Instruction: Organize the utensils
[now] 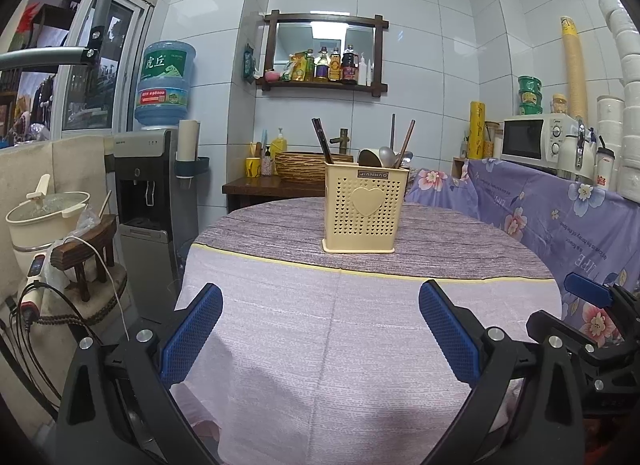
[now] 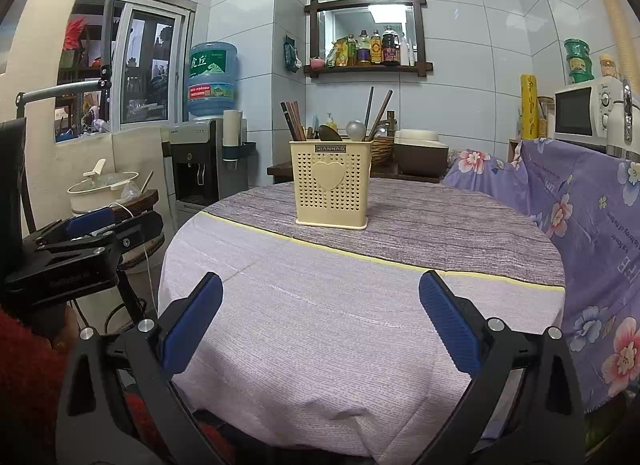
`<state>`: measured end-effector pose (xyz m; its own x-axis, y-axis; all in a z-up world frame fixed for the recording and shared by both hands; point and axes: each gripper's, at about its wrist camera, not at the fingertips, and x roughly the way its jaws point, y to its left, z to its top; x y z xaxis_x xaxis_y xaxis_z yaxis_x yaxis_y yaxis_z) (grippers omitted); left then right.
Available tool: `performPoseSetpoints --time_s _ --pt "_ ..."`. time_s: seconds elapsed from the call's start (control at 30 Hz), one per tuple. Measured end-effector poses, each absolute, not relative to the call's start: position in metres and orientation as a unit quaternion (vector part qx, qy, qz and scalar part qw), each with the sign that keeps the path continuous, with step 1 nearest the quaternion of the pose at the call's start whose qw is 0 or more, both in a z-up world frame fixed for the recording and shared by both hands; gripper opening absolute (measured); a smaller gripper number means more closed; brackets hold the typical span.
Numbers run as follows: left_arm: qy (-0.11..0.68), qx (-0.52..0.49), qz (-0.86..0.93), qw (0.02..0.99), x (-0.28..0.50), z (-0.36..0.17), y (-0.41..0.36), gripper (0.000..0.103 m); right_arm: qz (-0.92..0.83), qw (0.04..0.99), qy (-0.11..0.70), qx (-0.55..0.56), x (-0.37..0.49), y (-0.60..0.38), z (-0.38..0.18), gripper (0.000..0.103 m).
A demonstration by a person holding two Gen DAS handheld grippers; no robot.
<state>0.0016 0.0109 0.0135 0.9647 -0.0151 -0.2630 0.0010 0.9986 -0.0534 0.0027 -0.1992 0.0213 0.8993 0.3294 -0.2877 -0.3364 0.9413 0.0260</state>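
Blue-padded fingers [image 1: 200,329] of the left gripper [image 1: 320,329] stand spread wide with nothing between them, low over the near edge of the round table [image 1: 280,345]. Beyond them, in the left wrist view, the yellow utensil holder [image 1: 363,209] stands upright on the darker cloth strip, well apart from the gripper. Dark chopsticks [image 1: 322,141] lean out of its left side toward the upper left, spoons [image 1: 385,156] sit bowl-up in the middle, and more sticks [image 1: 405,141] lean to the upper right. All have their long axes near vertical, handles or ends down inside the holder.

From the right wrist view, the right gripper [image 2: 320,325] is likewise spread and empty, also well short of the holder [image 2: 331,185]. No utensil lies loose on the cloth that I can see, though the far side behind the holder is hidden. So the scene fits either utensils gathered and done, or a mixed bunch awaiting sorting by kind; the compartments inside cannot be made out. Any grip here would go best from above, closing across a single shaft near its top, without tipping the light holder.
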Motion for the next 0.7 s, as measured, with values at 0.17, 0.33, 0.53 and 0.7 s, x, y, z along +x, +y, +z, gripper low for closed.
performPoseSetpoints --time_s 0.17,0.33,0.53,0.7 --pt "0.133 -0.026 -0.004 0.991 0.0015 0.0134 0.0115 0.098 0.171 0.974 0.145 -0.012 0.0031 -0.1991 0.0210 0.097" --pt "0.133 -0.027 -0.003 0.991 0.0017 0.0135 0.0123 0.098 0.171 0.974 0.146 -0.012 0.0029 -0.1991 0.0211 0.097" --pt "0.133 -0.026 -0.002 0.991 0.0025 0.0132 0.0126 0.098 0.171 0.974 0.146 -0.012 0.0030 -0.1996 0.0211 0.097" --pt "0.133 -0.027 -0.002 0.991 0.0024 0.0131 0.0123 0.098 0.171 0.974 0.146 -0.012 0.0030 -0.1997 0.0212 0.097"
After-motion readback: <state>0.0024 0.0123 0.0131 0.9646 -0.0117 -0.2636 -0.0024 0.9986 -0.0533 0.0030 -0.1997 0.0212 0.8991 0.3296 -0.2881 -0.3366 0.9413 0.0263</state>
